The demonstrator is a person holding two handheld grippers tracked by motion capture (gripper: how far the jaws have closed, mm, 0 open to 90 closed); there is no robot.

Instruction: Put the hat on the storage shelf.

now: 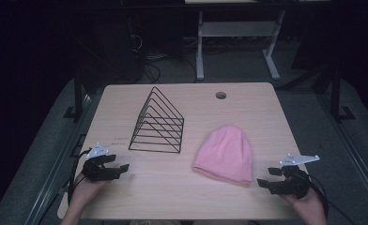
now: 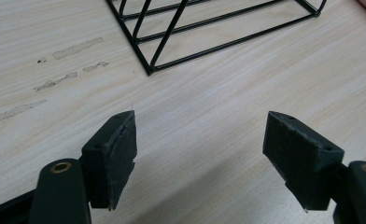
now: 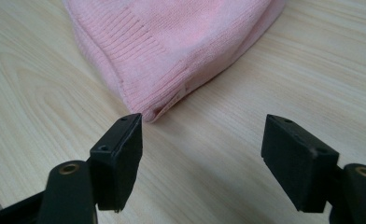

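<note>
1. My left claw (image 1: 112,167) sits low over the pale wood-grain tabletop (image 1: 182,197) with its jaws spread wide and nothing between them; in the left gripper view its pads (image 2: 113,154) frame bare wood.
2. Ahead of the left claw, and a little toward its right jaw, stands the black wire triangular file rack (image 1: 158,123). Its near corner is close but clear of the pads, upright on the tabletop.
3. My right claw (image 1: 271,177) is also open, holding nothing, hovering just above the tabletop.
4. The soft pink knitted beanie (image 1: 225,153) lies flat just ahead of the right claw. In the right gripper view its ribbed brim corner (image 3: 155,109) comes nearly to the tip of that claw's left jaw. I cannot tell whether the two touch.
5. The beanie lies between the two claws, far nearer the right one, and beside the rack without touching it.
6. Faint scuff marks (image 2: 64,65) show on the wood off the left claw's left jaw.
</note>
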